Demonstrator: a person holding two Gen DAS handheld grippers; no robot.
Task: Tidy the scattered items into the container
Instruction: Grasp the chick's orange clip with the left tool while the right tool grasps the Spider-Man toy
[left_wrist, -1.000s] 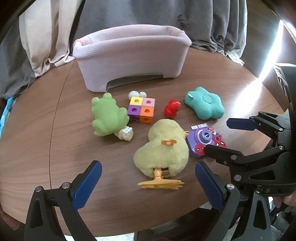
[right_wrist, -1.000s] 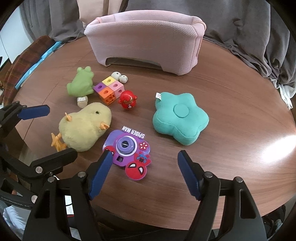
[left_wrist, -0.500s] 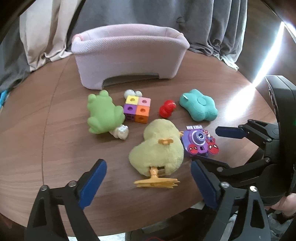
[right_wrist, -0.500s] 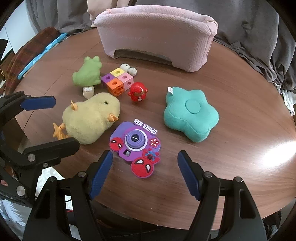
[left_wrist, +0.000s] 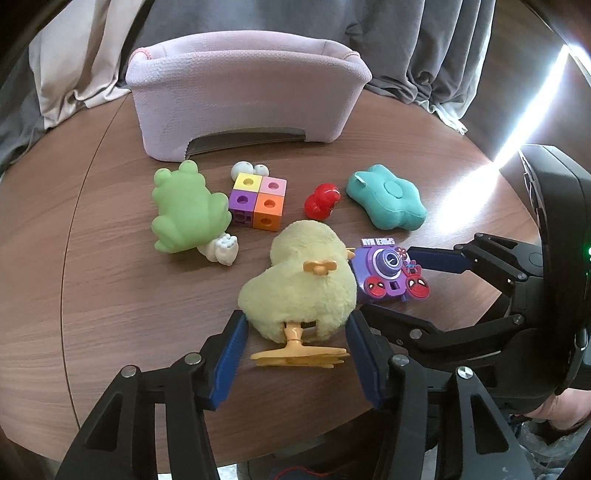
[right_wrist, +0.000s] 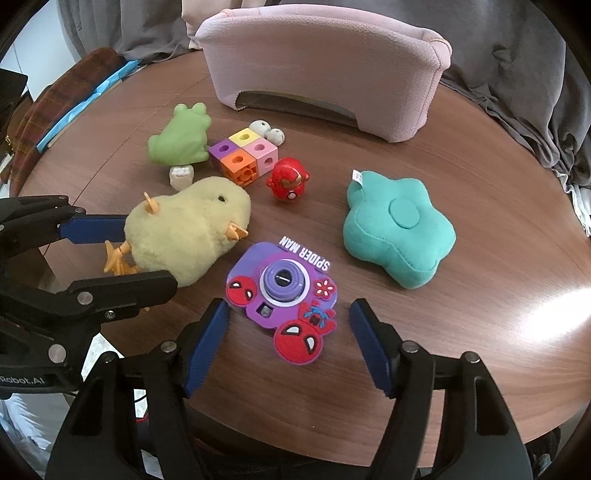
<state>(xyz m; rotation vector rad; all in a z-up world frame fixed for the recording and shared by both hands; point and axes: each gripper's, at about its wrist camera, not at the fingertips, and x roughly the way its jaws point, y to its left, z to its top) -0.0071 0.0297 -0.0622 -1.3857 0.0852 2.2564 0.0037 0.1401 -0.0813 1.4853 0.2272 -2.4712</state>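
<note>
A: Position of the fluffy yellow plush chick?

B: Lower centre of the left wrist view, lying on the round brown wooden table, its rear between the left gripper pads, which flank it narrowly; contact unclear.

A: Right gripper?

B: Spread wide, lower centre of its view, around the purple Spider-Man toy camera, not touching.

A: Container?

B: Pink fabric basket, upper centre.

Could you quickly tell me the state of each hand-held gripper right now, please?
Left hand-held gripper: open, fingers either side of the yellow plush chick, not clamped.
Right hand-held gripper: open, holding nothing, toy camera between its fingers.
</note>
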